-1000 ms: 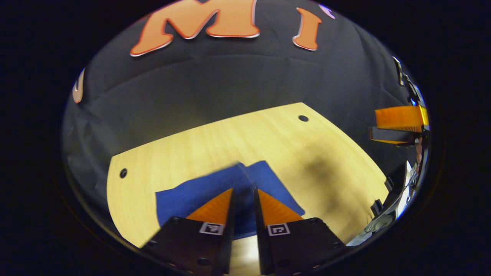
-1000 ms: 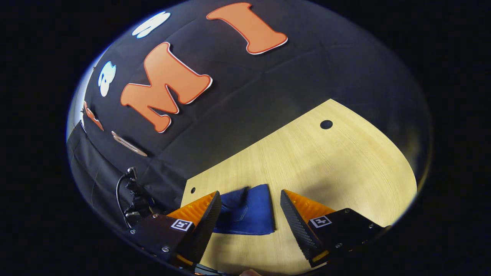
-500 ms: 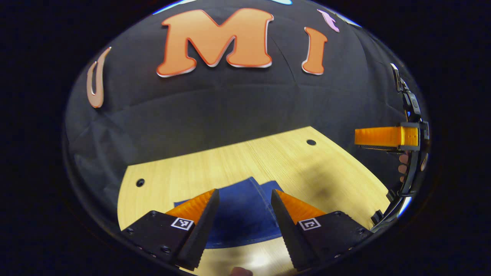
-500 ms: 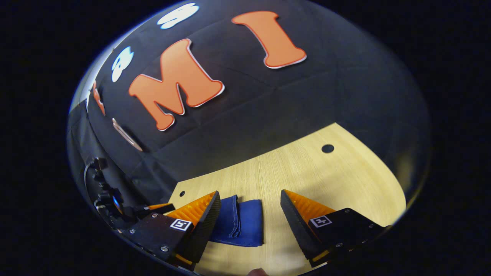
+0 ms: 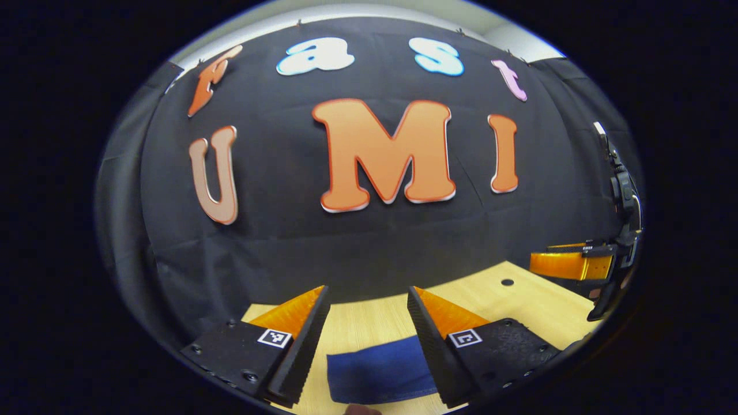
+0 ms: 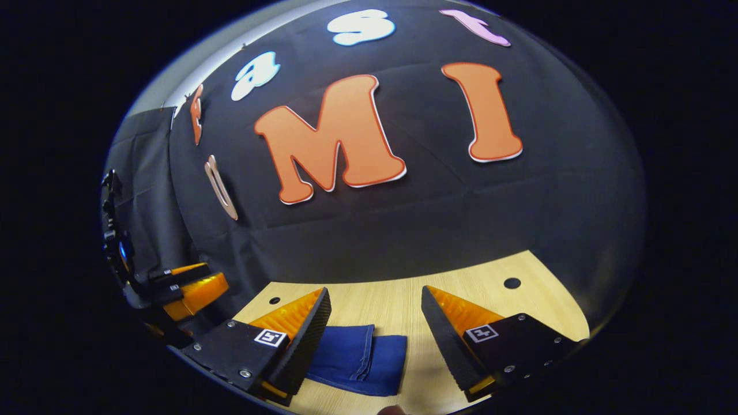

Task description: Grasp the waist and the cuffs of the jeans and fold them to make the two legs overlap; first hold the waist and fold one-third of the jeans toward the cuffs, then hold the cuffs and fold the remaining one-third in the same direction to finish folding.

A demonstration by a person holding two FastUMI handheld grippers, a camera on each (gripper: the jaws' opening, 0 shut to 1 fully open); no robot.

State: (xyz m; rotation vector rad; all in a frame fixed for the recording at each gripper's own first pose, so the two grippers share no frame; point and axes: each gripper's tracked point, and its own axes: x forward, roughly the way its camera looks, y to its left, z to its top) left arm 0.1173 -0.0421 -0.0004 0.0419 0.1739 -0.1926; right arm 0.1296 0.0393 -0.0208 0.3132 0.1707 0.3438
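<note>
On the desk [image 6: 461, 288] folded jeans [image 6: 357, 360] lie flat; left hand-held gripper [image 5: 368, 305] and right hand-held gripper [image 6: 376, 305] hover above, jaws apart, empty.

A pale wooden table [image 5: 536, 305] stands against the black cloth wall [image 5: 277, 248]. Small dark holes [image 6: 511, 283] sit near its far corners. A strip of light wall [image 5: 323, 12] shows above the cloth.

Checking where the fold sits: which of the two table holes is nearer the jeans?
The left hole in the right gripper view, just past the jeans; the right hole sits farther off across bare table.
</note>
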